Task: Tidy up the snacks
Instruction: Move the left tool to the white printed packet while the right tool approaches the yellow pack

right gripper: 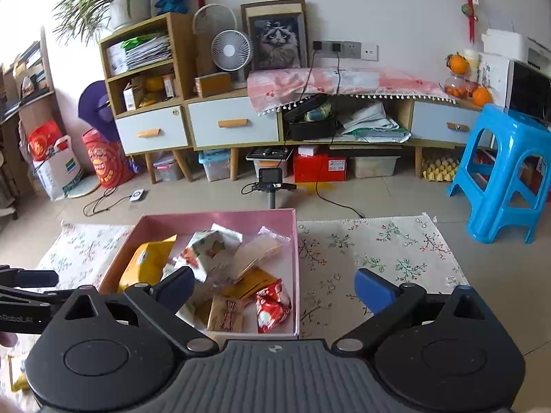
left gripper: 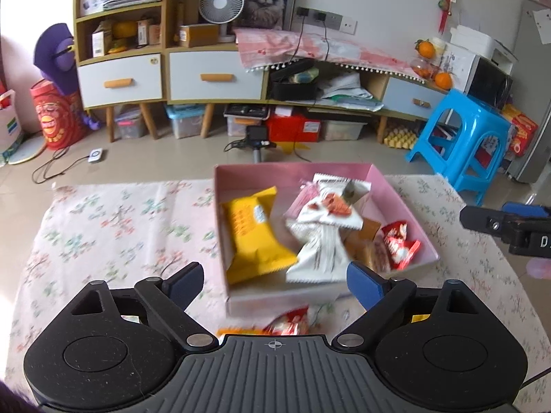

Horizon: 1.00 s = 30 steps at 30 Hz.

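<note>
Both claws are standing wide with nothing between the fingers: my left claw (left gripper: 275, 282) is hanging over the near wall of the pink box (left gripper: 406, 199), my right claw (right gripper: 275, 292) over the box's near right corner and the floral cloth (right gripper: 378, 251) covering the worktop. The box is sitting mid-worktop, snacks piled inside. The left view is showing the yellow packet (left gripper: 255, 237) clearly: it's lying flat at the box's left side, long axis running from the far wall toward the near one, slightly slanted. In the right view that packet is half hidden behind my left finger. The left view is also giving me a red wrapper (left gripper: 289, 323) lying outside the box, just before its near wall, blurred; the right view isn't showing that one. The right view is showing the small red packet (right gripper: 272, 306) in the near right corner, long axis tilted toward the right wall, beside a brown packet (right gripper: 227, 315). White packets (left gripper: 320, 244) are lying stacked mid-box, overlapping.
</note>
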Motion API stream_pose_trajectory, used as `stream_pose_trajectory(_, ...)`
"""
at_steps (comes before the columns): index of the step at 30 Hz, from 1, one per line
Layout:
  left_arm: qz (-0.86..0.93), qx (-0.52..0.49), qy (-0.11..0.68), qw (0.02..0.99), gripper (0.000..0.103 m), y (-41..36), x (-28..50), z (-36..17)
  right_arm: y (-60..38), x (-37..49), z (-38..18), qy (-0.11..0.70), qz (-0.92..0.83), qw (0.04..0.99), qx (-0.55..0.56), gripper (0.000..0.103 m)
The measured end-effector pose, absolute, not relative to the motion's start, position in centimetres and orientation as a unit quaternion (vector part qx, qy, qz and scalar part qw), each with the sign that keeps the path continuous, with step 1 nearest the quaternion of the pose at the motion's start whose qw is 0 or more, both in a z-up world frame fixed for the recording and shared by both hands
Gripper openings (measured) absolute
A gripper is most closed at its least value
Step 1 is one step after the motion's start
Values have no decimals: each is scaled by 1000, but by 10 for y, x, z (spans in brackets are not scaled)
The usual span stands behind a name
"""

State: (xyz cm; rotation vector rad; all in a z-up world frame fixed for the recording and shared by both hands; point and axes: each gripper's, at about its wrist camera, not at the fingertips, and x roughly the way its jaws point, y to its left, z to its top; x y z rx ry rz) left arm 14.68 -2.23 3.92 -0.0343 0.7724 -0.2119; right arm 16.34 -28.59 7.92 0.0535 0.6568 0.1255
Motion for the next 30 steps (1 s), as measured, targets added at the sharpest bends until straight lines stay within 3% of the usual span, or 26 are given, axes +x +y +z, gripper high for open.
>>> stream_pose_trajectory(10, -91, -23, 351, 932, 100, -3, 99, 30, -269, 125, 78, 304, 68, 950, 20, 93)
stream_pose_trajectory(20, -92, -26, 380, 920, 100, 12, 77, 6, -262, 108, 61, 310, 65, 948, 33, 93)
stream_pose_trajectory(30, -105, -7, 386, 916, 100, 28, 63, -10, -252, 84, 49, 319, 114, 940, -36, 93)
